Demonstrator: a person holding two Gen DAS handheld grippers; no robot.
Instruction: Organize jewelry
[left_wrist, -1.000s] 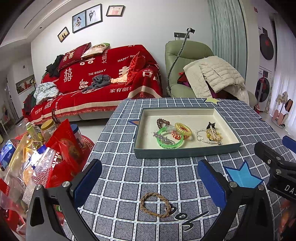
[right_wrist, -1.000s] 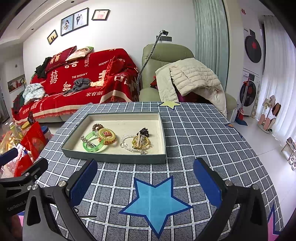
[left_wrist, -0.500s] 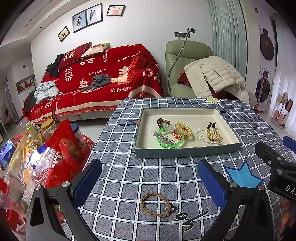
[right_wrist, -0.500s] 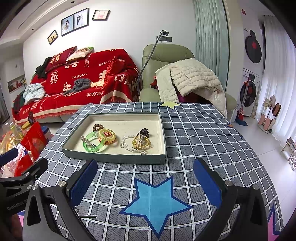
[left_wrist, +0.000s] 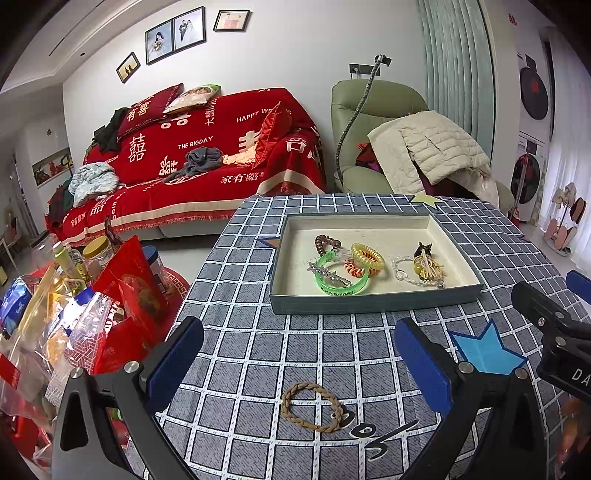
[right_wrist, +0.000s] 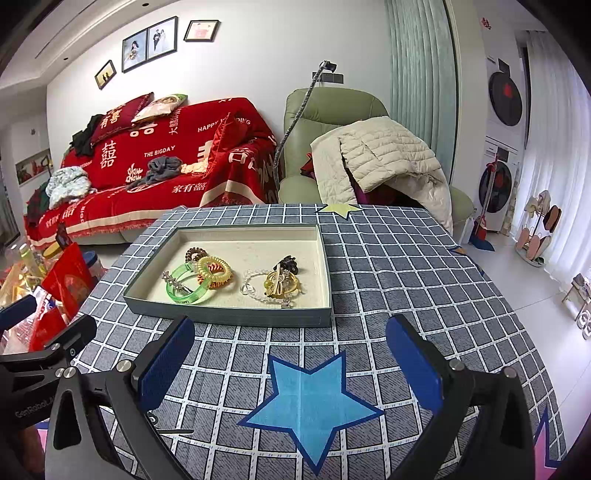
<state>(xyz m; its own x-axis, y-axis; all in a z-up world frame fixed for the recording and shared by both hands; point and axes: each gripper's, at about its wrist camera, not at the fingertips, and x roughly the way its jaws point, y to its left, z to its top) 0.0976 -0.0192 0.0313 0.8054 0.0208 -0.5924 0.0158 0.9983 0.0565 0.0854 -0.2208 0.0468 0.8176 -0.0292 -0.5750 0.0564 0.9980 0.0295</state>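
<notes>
The brown braided cord bracelet (left_wrist: 311, 406) lies low centre on the checked worktop (left_wrist: 258, 354), between the spread left hand-held gripper (left_wrist: 295, 363) blades; lower squarely, pinch one braid side. Right hand-held gripper (right_wrist: 290, 360) spread, empty.

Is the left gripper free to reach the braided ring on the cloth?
Probably yes: the left gripper hangs open right above the braided ring, which lies alone on the tablecloth with nothing between them.

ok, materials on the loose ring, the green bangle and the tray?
Loose ring: looks like braided tan cord or elastic, matte; plait visible.
Green bangle: translucent plastic or silicone, glossy; light passes through.
Tray: probably card, matte grey-green walls, cream speckled lining.
</notes>
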